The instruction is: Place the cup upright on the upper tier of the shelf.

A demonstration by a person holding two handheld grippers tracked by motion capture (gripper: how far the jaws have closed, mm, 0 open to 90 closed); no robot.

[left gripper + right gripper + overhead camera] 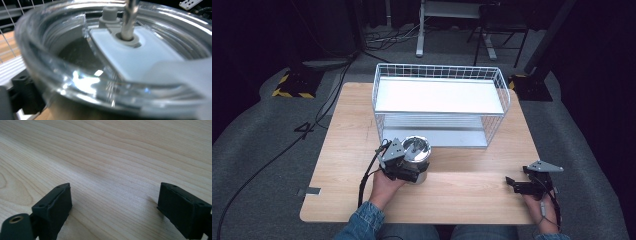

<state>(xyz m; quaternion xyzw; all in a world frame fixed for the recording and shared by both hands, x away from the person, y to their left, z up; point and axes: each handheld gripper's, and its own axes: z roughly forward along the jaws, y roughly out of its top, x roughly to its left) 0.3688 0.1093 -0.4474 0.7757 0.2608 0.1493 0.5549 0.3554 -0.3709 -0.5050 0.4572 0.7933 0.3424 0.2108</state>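
Treat the tumbler (416, 159) as a rigid, fairly heavy item: polished steel walls are likely slippery, and the clear lid (75, 75) may pop loose under load. Grip the body around its side wall, below the lid rim, never by the metal straw (130, 20). The tumbler stands upright on the desk (472, 195), just in front of the white wire basket (439, 105). Your left gripper (409, 170) is set wide against its side; whether the pads press on it cannot be told. Your right gripper (115, 207) rests well apart on bare wood, its jaws spread with nothing between them.
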